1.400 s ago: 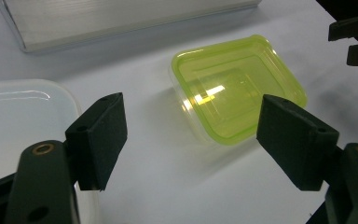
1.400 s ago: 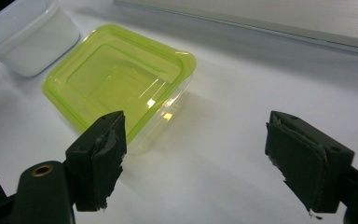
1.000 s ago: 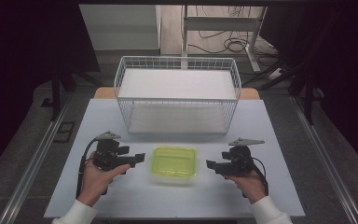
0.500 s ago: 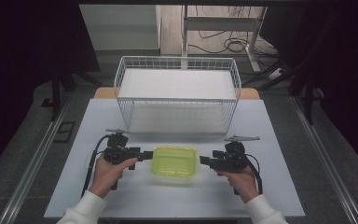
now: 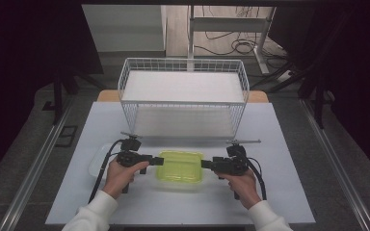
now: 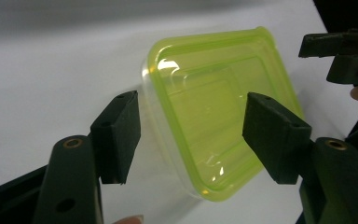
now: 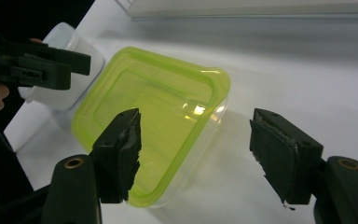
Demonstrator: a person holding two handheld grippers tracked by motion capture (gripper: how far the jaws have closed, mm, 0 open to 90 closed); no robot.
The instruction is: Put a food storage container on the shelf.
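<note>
Container (image 5: 180, 166) lies between left tool (image 5: 158, 161) and right tool (image 5: 205, 164), ungripped.

We noted dark room, grey floor (image 5: 38, 159), cables (image 5: 231, 47) beyond table's far edge, pale wall panel (image 5: 125, 26).

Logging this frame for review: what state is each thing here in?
Yellow-green lidded container: lid on, resting on the table, not gripped.
Left gripper: open, jaws just been closing, astride the container's end.
Right gripper: open, jaws just been closing, at the container's corner.
Wire basket: upright.
Clear tub: beside the container; contents unclear.
</note>
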